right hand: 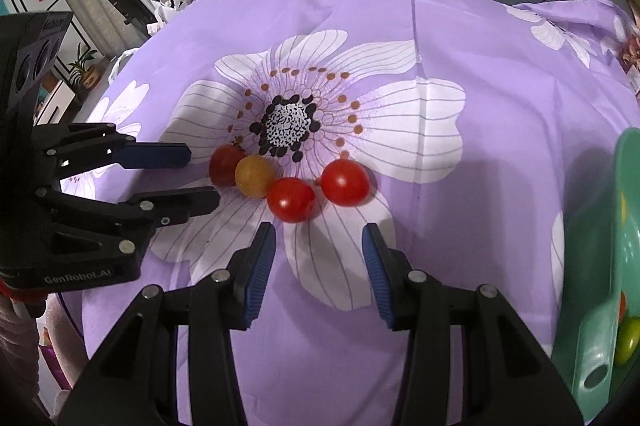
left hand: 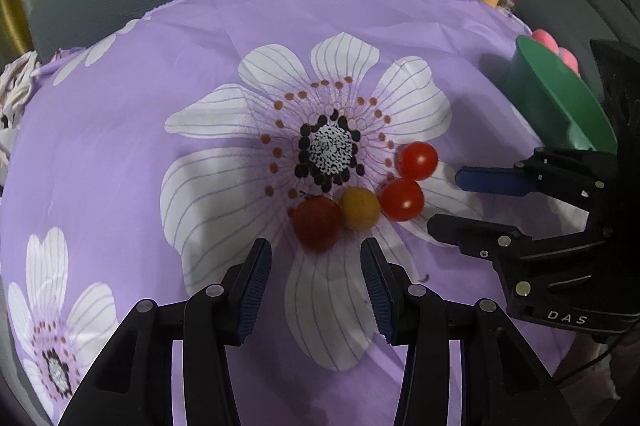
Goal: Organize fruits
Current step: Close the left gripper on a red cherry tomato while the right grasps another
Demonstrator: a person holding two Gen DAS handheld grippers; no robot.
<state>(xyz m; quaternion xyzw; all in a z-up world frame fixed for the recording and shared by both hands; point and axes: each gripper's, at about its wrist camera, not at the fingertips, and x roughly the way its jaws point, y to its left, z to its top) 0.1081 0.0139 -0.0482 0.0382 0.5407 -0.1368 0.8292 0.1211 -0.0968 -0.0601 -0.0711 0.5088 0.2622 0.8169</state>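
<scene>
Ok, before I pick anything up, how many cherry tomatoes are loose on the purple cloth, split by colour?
Bright red tomatoes: 2
Dark red tomato: 1
Yellow-orange tomato: 1
Total: 4, lying in a row on the purple cloth

Four cherry tomatoes (left hand: 362, 196) (one yellow) touching on purple cloth (left hand: 160, 106).
</scene>
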